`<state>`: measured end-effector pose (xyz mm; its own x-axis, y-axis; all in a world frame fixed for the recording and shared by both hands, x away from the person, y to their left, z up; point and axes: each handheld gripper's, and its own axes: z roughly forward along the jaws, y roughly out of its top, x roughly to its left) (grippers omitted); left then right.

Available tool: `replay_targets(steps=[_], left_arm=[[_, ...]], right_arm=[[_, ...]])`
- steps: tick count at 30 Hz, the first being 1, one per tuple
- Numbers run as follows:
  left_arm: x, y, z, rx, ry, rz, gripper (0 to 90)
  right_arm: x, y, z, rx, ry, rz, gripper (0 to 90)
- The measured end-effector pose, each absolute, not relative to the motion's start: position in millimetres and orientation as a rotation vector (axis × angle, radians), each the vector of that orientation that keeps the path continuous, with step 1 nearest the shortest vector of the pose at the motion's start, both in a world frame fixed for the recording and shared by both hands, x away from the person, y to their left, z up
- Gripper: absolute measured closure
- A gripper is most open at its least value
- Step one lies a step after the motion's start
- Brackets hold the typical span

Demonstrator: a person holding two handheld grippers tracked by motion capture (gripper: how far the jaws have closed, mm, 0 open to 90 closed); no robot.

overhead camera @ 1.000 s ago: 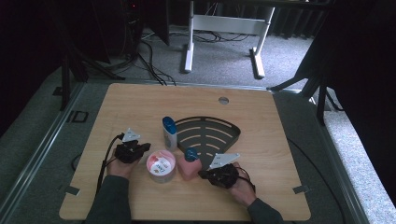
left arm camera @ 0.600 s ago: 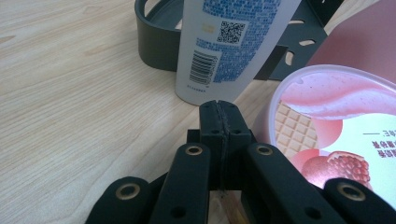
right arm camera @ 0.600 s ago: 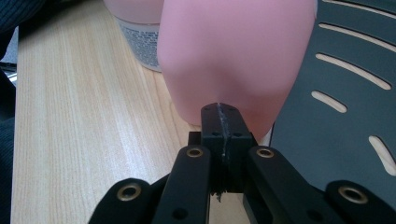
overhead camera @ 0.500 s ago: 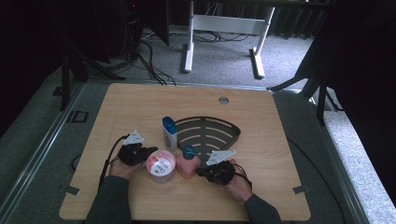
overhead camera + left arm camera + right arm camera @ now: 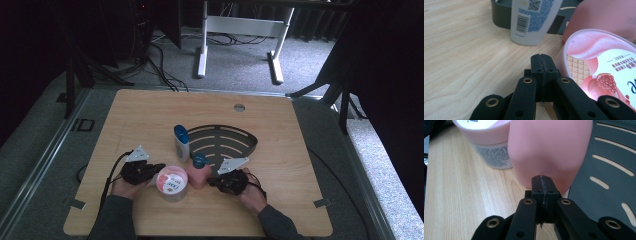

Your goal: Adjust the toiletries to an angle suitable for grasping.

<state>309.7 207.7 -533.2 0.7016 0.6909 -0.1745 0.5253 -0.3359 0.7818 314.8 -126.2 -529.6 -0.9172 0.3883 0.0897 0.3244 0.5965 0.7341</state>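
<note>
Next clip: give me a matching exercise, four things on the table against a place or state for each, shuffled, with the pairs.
Things:
1. ice-cream tub
2. pink bottle
3. white bottle
4. black slotted tray

Places or states:
A. stands upright at the tray's left edge
B. lies flat behind the other three
C. beside the shut left gripper
D. in front of the shut right gripper

Pairs: 1-C, 2-D, 3-A, 4-B

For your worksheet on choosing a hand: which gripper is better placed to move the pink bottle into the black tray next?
Probably the right gripper: its shut jaws sit against the pink bottle, with the black tray beside it. The left gripper is at the ice cream tub.
</note>
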Motion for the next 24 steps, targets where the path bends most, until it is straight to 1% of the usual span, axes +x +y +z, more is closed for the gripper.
replay_targets(steps=[11,24], left_arm=[[301.3,203.4,-532.6,2.038,0.895,0.211,90.0],[287.5,191.9,-532.6,2.054,0.862,0.175,89.9]], right_arm=[[320.3,-109.6,-530.4,0.603,2.737,1.250,90.0],[324.4,-104.3,-530.5,0.607,2.740,1.267,90.0]])
